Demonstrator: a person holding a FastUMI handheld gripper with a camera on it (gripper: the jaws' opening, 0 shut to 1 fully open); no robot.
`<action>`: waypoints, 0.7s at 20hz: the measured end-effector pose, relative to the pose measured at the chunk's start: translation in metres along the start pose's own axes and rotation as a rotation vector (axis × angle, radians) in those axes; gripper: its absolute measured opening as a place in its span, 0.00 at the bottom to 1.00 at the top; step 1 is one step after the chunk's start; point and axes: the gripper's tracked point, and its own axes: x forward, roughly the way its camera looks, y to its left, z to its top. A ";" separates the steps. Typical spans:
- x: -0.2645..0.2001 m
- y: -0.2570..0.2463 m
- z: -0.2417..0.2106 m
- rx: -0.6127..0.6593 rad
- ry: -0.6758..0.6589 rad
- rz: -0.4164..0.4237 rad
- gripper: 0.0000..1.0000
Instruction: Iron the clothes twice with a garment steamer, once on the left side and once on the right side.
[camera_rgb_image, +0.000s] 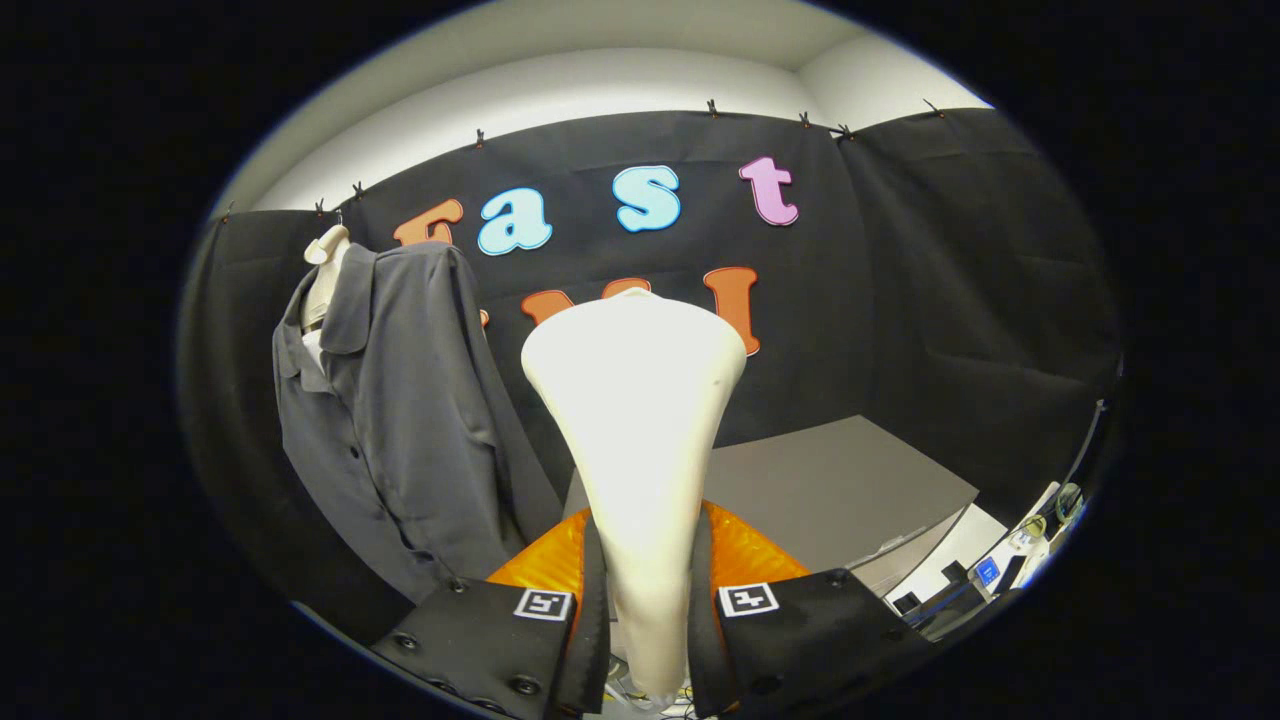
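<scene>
Steamer (640, 440) sits clamped in the claw (648, 600), a cream-white handheld garment steamer whose narrow handle runs down between the two fingers while its body widens upward into a broad flat head well ahead of the fingertips. Both fingers press against the handle from either side, so the claw is closed around it, holding the steamer upright. Each finger carries a small square black-and-white marker on its top face, and ridged padding shows behind the handle on both sides.

Ahead of the claw and off to its left hangs a dark grey shirt (400, 420), a collared, buttoned garment draped on a pale hanger (325, 270) whose hook reaches up to the top of the black cloth wall (950, 300). The shirt hangs slightly open at the collar, with a row of small buttons running down its front, and its hem falls to just beside the left finger. The steamer's head stands apart from the shirt, with a gap of black cloth between them.

Beyond the claw to its right lies a grey desk (840, 490) against the cloth wall. Further right and lower, past the desk's edge, some small items are bunched together, too small and distorted to identify.
</scene>
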 end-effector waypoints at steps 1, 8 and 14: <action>-0.004 0.011 0.001 -0.001 -0.006 -0.002 0.40; -0.013 0.117 -0.011 -0.008 -0.036 0.002 0.39; -0.002 0.170 -0.024 -0.003 -0.020 -0.007 0.40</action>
